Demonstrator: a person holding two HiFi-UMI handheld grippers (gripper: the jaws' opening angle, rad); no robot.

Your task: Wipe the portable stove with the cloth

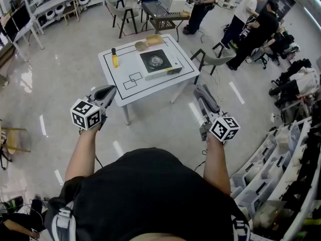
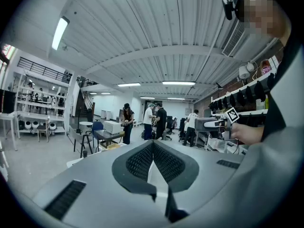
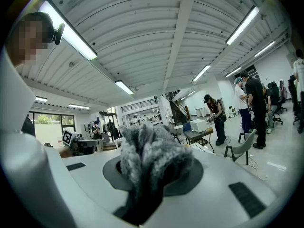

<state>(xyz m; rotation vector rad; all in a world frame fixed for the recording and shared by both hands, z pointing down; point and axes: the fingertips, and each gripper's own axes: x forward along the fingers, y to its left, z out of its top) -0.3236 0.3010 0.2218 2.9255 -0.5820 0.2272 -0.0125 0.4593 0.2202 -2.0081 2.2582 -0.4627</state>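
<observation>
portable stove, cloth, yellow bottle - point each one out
portable stove (image 1: 157, 61), head view, on the round burner in its black top.
cloth (image 3: 151, 152), right gripper view, on the middle of the grey fuzzy bunch.
yellow bottle (image 1: 115, 60), head view, on its yellow body below the dark cap.

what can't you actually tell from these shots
- Portable stove: too small in the head view to show any dirt, and absent from both gripper views.
- Right gripper pads: in the right gripper view, the cloth covers them.
- Two tan items at the table's far edge: too small in the head view to identify.
</observation>
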